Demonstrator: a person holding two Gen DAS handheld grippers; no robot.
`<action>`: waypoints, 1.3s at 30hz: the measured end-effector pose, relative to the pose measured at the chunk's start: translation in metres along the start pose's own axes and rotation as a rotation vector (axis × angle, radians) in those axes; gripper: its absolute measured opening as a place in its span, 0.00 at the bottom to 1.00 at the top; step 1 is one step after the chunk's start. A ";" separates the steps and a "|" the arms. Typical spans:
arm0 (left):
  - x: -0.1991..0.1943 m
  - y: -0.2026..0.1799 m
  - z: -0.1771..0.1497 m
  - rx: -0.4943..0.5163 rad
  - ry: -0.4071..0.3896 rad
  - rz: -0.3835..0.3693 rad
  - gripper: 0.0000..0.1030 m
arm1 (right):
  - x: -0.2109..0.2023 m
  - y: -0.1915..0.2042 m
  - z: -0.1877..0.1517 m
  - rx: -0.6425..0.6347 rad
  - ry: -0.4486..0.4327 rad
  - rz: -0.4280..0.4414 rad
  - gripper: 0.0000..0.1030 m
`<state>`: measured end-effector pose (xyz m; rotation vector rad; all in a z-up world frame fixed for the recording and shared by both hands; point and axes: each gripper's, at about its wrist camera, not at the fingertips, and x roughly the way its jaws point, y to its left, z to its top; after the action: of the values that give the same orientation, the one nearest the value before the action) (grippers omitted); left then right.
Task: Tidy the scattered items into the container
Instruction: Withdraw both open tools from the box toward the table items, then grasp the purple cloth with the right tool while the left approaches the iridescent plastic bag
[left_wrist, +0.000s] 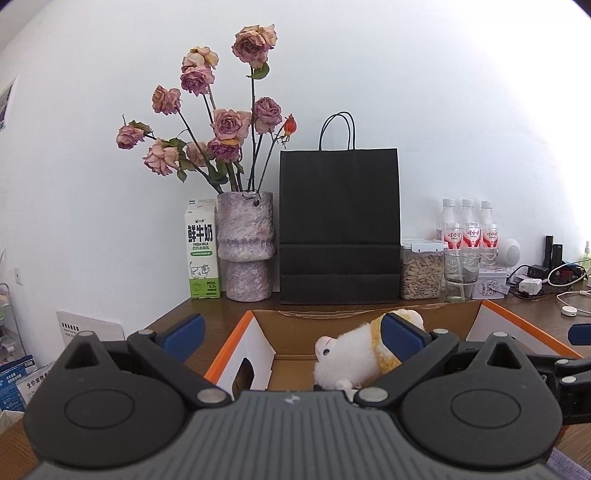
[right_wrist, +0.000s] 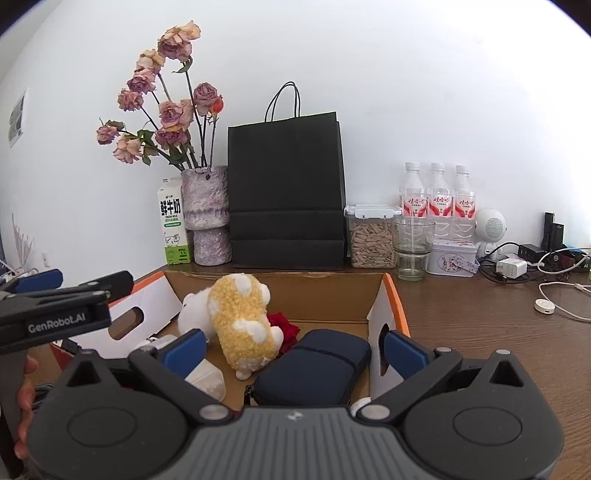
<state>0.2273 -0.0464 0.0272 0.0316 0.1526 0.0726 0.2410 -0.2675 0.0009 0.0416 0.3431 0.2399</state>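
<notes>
An open cardboard box with orange rims (right_wrist: 395, 295) stands on the wooden desk; it also shows in the left wrist view (left_wrist: 229, 343). Inside lie a white and yellow plush toy (right_wrist: 242, 325), a navy zip pouch (right_wrist: 314, 369), a red item (right_wrist: 284, 328) and a white bottle (right_wrist: 207, 380). The plush also shows in the left wrist view (left_wrist: 351, 354). My right gripper (right_wrist: 293, 350) is open and empty above the box's near side. My left gripper (left_wrist: 293, 334) is open and empty over the box's left wall; it also shows in the right wrist view (right_wrist: 48, 295).
Along the wall stand a milk carton (right_wrist: 173, 225), a vase of dried roses (right_wrist: 205, 214), a black paper bag (right_wrist: 286, 195), a jar of seeds (right_wrist: 371, 236), a glass (right_wrist: 412, 247), a tin (right_wrist: 452, 258), three bottles (right_wrist: 437, 199), a white speaker (right_wrist: 489, 225). Chargers and cables (right_wrist: 554, 288) lie on the right.
</notes>
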 end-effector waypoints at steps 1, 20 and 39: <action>-0.004 0.000 0.000 -0.001 0.000 0.005 1.00 | -0.003 0.000 -0.001 0.000 -0.001 -0.002 1.00; -0.080 0.019 -0.013 -0.001 0.070 -0.017 1.00 | -0.059 0.012 -0.049 -0.050 0.174 0.042 1.00; -0.107 0.025 -0.041 0.010 0.243 -0.050 1.00 | -0.047 0.021 -0.063 -0.046 0.328 0.051 0.52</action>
<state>0.1138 -0.0284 0.0039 0.0290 0.3961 0.0250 0.1719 -0.2584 -0.0414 -0.0349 0.6634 0.3052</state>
